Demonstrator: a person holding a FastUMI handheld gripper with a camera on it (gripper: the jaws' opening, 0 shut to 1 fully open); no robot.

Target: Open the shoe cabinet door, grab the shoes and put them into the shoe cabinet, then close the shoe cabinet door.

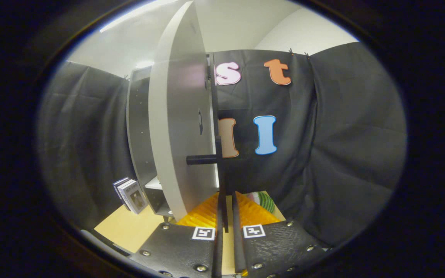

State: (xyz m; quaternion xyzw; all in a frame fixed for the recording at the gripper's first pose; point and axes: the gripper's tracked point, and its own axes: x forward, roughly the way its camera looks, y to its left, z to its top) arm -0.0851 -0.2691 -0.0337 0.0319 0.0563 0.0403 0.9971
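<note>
The gripper (226,216) is being held with its fingers (240,235) pinched on the thin edge of the shoe cabinet door (180,131), which is standing open just ahead. The dark shoe cabinet (139,135) is being seen beyond the door, to the left. A shoe (263,200) is lying just ahead of the fingers, to the right, on the table (126,227).

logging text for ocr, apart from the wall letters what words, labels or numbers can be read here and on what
Nothing can be read.
Books beside the shoe cabinet: cover print too small and blurred.
Square markers on the gripper: black-and-white patterns, no words.
Cabinet door, its edge between the gripper's nearly closed fingers: no text.
</note>
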